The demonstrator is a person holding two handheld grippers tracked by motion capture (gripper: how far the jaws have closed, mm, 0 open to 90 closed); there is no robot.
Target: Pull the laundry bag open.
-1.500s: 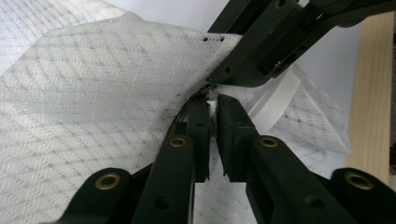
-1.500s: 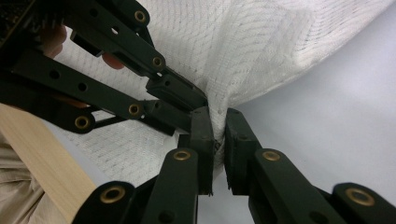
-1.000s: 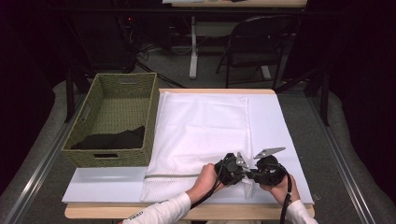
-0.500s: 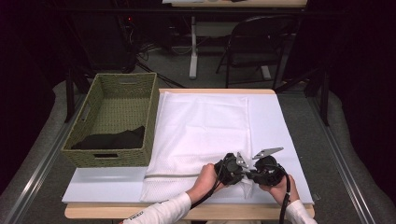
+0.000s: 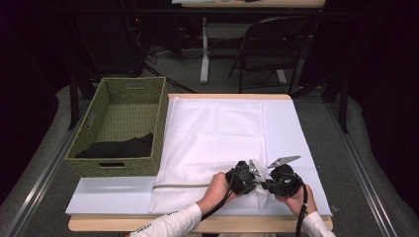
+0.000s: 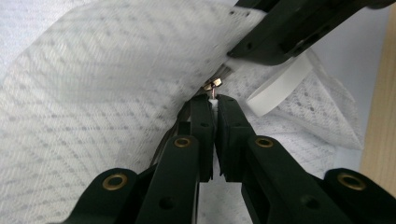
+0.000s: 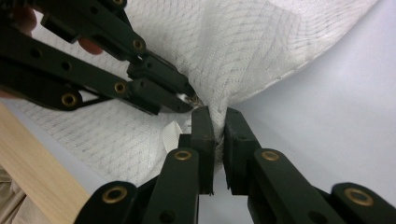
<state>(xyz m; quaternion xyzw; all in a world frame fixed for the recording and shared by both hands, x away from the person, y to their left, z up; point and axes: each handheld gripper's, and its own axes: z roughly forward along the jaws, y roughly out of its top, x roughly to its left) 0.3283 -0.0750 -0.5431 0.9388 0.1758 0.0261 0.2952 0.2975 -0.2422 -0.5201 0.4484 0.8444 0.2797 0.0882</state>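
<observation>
On the desk (image 5: 108, 202) a mat (image 5: 291, 128) covers most of the top, and a mesh laundry bag (image 5: 212, 138) lies flat on the mat, reaching from the far edge to the near edge. A basket (image 5: 94, 163) stands on the left end, just beside the bag, with a dark cloth (image 5: 121, 147) lying in its near half. At the bag's near right corner the left tongs (image 5: 252, 181) and right tongs (image 5: 261, 186) meet tip to tip, the left ones clamped on the zipper pull (image 6: 214, 85) and the right ones on a pinch of the mesh just beside it.
</observation>
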